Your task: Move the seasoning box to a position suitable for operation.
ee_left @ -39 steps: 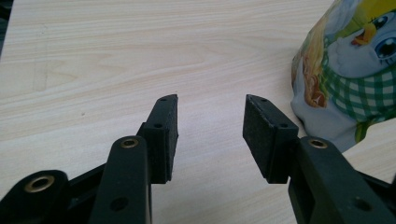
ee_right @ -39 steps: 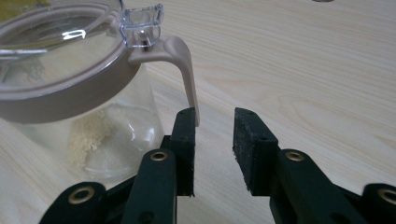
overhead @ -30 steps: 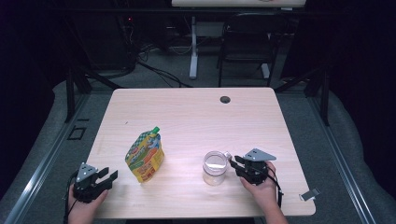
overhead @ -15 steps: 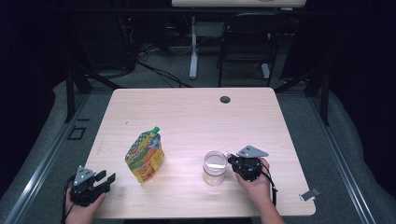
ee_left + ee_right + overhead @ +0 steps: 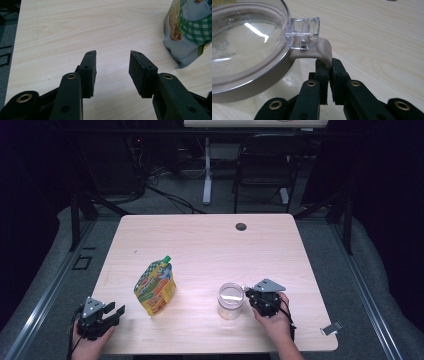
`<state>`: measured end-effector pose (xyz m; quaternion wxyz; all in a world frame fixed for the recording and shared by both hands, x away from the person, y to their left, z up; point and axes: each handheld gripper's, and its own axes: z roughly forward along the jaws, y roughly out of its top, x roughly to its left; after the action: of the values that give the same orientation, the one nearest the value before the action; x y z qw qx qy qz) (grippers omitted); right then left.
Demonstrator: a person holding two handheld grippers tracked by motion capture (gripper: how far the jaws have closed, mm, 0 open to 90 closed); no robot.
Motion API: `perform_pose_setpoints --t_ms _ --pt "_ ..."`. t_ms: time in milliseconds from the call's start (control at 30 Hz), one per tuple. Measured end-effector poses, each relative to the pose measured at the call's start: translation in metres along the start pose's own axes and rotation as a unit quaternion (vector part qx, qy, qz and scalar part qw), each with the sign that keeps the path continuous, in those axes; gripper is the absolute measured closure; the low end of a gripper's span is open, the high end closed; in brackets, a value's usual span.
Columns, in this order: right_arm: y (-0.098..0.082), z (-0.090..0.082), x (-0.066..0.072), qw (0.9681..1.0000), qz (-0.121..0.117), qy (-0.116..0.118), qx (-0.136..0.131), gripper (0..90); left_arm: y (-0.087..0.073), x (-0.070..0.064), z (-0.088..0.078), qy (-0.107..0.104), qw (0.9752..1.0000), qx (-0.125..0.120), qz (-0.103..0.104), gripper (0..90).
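A clear jar [image 5: 230, 299] with a see-through lid [image 5: 244, 50] stands on the wooden table [image 5: 200, 240] at the front right. A beige latch tab [image 5: 324, 50] hangs from a clear clasp [image 5: 304, 32] on the lid's rim. My right gripper [image 5: 251, 296] [image 5: 328, 66] has just been closing and is now shut on that tab. A colourful pouch [image 5: 155, 287] [image 5: 190, 30] with a green cap stands at the front left. My left gripper [image 5: 116, 312] [image 5: 112, 61] rests near the table's front left corner, open with nothing between its jaws, pointing past the pouch's left side.
A dark cable hole [image 5: 241, 226] sits near the table's far edge. Behind the table are a chair [image 5: 260, 170] and desk legs. A small white clip [image 5: 331, 328] hangs at the front right edge.
My right gripper has edged in toward the jar and its jaws have closed on the latch tab. The left gripper, the pouch and the jar have not moved.
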<state>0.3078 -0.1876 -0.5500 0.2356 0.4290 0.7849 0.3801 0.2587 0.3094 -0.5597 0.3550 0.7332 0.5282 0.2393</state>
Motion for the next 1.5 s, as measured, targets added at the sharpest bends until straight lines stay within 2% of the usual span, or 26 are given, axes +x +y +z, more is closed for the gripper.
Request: perform_pose_setpoints --t_ms 233,300,567,600,733,1167,1267,1500 --pt "-0.004 -0.008 0.008 0.9999 0.0 0.009 0.008 85.0 0.003 -0.001 0.004 -0.005 1.0 -0.001 0.0 57.7" --pt "-0.006 -0.011 0.011 0.9998 0.006 0.015 0.007 84.3 0.006 -0.001 0.005 -0.006 1.0 -0.001 0.002 57.7" --pt "-0.01 -0.021 0.01 0.9991 0.02 0.033 0.015 81.3 0.009 0.0 0.009 -0.01 0.9999 -0.002 0.001 57.4" --pt "-0.011 -0.025 0.007 0.9986 0.027 0.044 0.009 81.2 0.01 0.0 0.011 -0.01 0.9999 -0.001 0.001 57.3" --pt "-0.01 -0.035 0.006 0.998 0.032 0.054 0.0 79.7 0.012 0.0 0.012 -0.012 0.9999 -0.003 -0.001 57.2" --pt "-0.007 -0.048 0.009 0.9979 0.025 0.059 -0.004 75.1 0.014 0.0 0.016 -0.016 0.9998 -0.003 -0.009 55.2" --pt "-0.005 -0.052 0.009 0.9969 0.035 0.069 -0.018 74.1 0.013 0.001 0.016 -0.016 0.9998 -0.003 -0.009 54.7" --pt "-0.001 -0.055 0.007 0.9964 0.041 0.07 -0.025 74.2 0.011 0.001 0.014 -0.017 0.9998 -0.004 -0.009 54.3"
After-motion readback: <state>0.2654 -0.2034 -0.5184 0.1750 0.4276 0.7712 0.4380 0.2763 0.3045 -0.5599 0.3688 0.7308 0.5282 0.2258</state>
